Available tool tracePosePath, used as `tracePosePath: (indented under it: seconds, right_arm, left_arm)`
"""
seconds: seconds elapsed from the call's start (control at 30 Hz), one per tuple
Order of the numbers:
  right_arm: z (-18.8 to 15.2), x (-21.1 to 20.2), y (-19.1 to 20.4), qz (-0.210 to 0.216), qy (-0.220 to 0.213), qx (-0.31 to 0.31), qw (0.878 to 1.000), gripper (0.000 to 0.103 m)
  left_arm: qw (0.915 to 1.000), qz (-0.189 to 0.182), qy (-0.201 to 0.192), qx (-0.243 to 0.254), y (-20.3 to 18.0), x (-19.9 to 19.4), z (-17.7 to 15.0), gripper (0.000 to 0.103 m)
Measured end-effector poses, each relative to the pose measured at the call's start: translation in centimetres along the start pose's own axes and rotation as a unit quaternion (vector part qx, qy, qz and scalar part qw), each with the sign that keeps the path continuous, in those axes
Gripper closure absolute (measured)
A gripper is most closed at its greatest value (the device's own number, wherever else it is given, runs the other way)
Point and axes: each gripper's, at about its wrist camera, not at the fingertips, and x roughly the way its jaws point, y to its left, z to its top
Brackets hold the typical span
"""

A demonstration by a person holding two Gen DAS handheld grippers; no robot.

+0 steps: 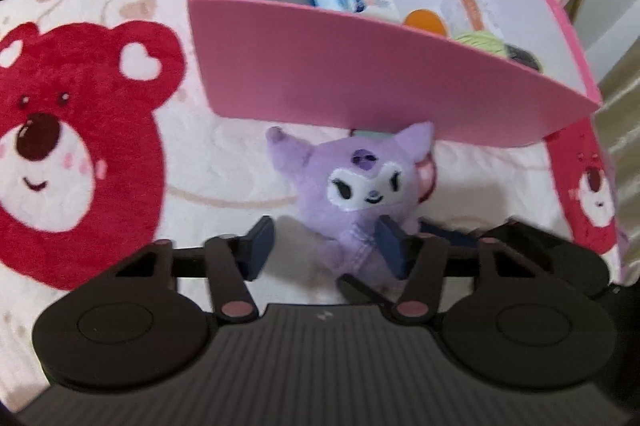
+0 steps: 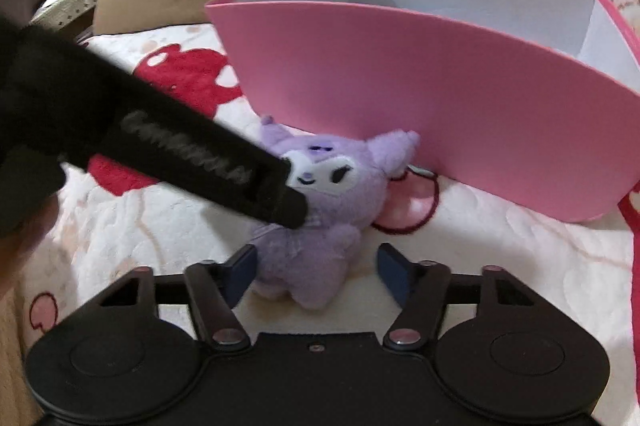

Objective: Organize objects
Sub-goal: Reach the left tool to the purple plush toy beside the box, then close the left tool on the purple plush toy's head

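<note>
A lilac plush toy [image 1: 356,194] with a white face lies on a cream blanket [image 1: 224,162] patterned with red bears. Behind it, a pink box [image 1: 360,74] with white inside walls. Black grippers carry dark blue pads [image 2: 394,274].

The right gripper [image 2: 316,272] straddles the lower body of a purple plush toy [image 2: 320,210], its left pad touching, while the left gripper [image 2: 280,194] presses the toy's face ahead of the fingers, before a pink box [image 2: 440,98].

plush toy [image 1: 356,186] before box [image 1: 360,74], on blanket [image 1: 200,162]
</note>
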Motion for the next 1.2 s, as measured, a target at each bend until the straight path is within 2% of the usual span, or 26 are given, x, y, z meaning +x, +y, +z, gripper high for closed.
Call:
tracePosePath:
  seconds: [0.1,0.17,0.47,0.63,0.7,0.77,0.87,0.97,1.1,1.2]
  right_arm:
    - [0.0,-0.9,0.6,-0.006,-0.006,-0.004,1.0,0.054]
    - [-0.1,-1.4,0.6,-0.008,-0.008,0.001,1.0,0.057]
    - [-0.9,-3.4,-0.7,-0.015,0.01,0.054,0.998,0.068]
    - [-0.7,-3.5,-1.4,-0.019,0.016,0.082,0.996,0.067]
    - [-1.2,-3.3,-1.3,-0.015,0.015,0.081,0.996,0.06]
    - [-1.4,-3.3,-1.4,-0.007,0.011,0.078,0.997,0.058]
    - [-1.3,-3.0,-0.6,0.018,0.004,0.065,0.998,0.048]
    - [-1.3,-2.0,0.1,0.008,0.001,0.046,0.999,0.037]
    - [-1.2,0.4,-0.5,-0.013,0.015,0.063,0.998,0.036]
    - [-1.1,0.7,-0.4,-0.017,0.002,0.055,0.998,0.036]
  left_arm:
    - [0.9997,-0.022,-0.004,0.005,-0.4,-0.4,-0.2,0.077]
    - [0.9988,-0.047,0.007,-0.011,-0.3,-0.3,-0.5,0.081]
    - [0.9969,-0.072,0.014,-0.031,-0.8,-0.2,-1.2,0.08]
    - [0.9967,-0.064,0.009,-0.049,-0.3,0.0,-1.3,0.072]
    - [0.9974,-0.055,0.005,-0.047,-0.1,0.0,-1.3,0.064]
    - [0.9968,-0.06,0.007,-0.053,0.1,0.2,-1.3,0.064]
    - [0.9953,-0.071,0.01,-0.065,0.4,0.5,-1.2,0.064]
    - [0.9953,-0.074,0.008,-0.061,0.2,0.7,-1.3,0.066]
    - [0.9956,-0.079,0.005,-0.051,-0.2,0.7,-1.2,0.069]
    - [0.9961,-0.074,0.004,-0.047,-0.5,1.0,-1.2,0.069]
